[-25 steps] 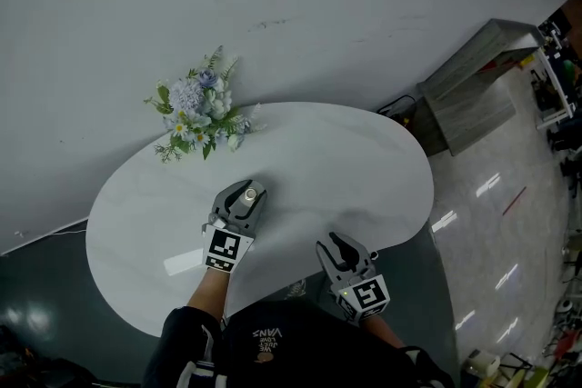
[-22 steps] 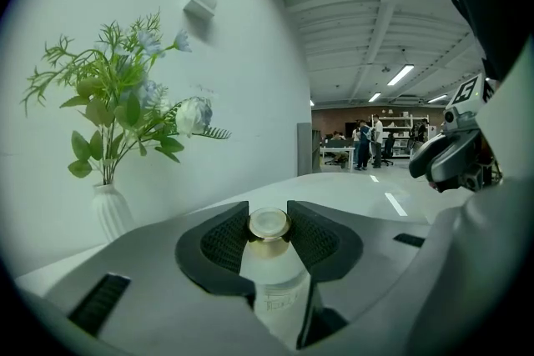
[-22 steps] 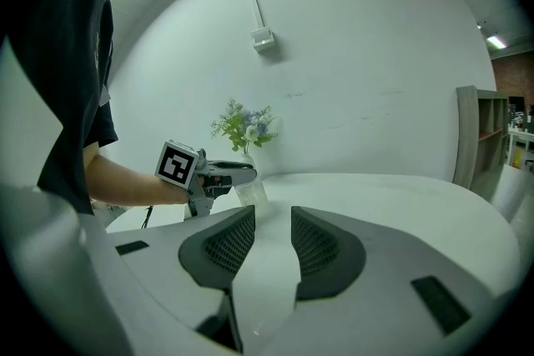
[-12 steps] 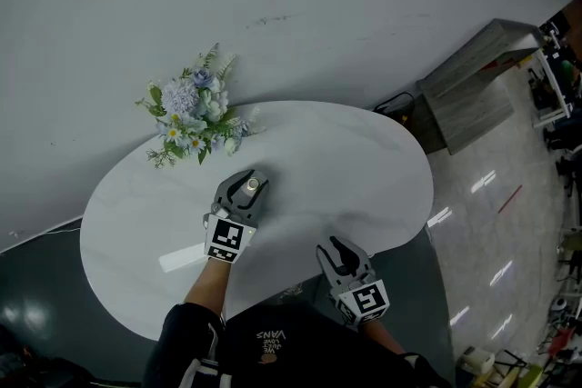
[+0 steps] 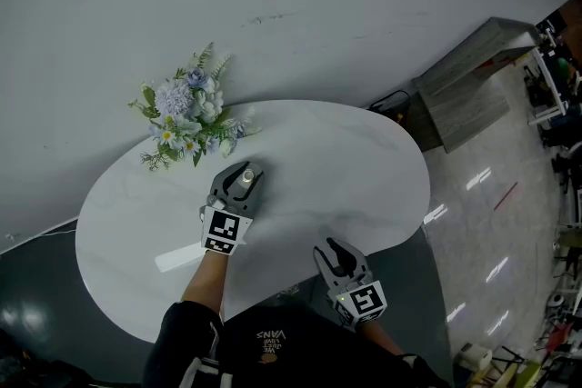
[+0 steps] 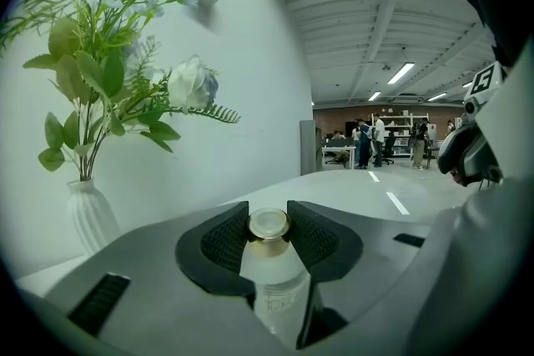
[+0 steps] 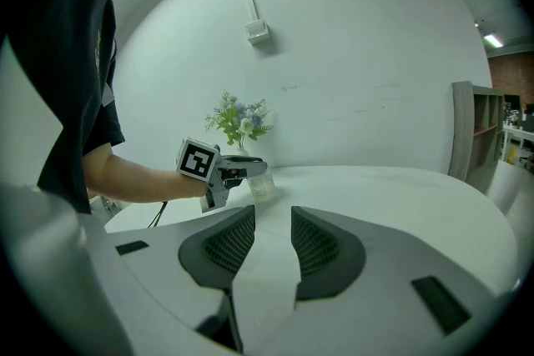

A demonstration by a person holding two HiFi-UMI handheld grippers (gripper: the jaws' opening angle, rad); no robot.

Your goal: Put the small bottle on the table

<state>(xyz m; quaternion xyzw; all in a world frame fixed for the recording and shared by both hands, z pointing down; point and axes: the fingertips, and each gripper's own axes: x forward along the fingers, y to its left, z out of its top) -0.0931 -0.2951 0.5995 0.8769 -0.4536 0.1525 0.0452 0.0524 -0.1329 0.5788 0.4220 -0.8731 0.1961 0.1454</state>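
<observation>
Left claw [image 5: 242, 180] is clenched on the small bottle [image 6: 274, 283]. The pads grip it high up, at the neck just under the metal-coloured cap, and the clear body hangs down between the jaws. Right claw [image 7: 273, 233] is released with nothing between the jaws, parked over the near edge of the surface [image 5: 346, 159], well apart from the bottle.

Bottle position: upright over the middle-left of the surface, near the flower vase [image 5: 186, 114] but not touching it. In the right gripper view its base looks at or just above the top; I can't tell if there's contact.

Risks from here, my read:
- Opening before the base is fully seated. It would drop a little, and a narrow bottle can rock and tip.
- The grip is at the neck, so any tilt in the claw swings the base. It could land on an edge and fall over on release.
- Pulling out sideways or with the jaws only half open. A pad could catch the cap or shoulder and drag the bottle over, since the glossy top gives little friction.
- Drifting forward-left brings the claw body towards the flowers.
</observation>
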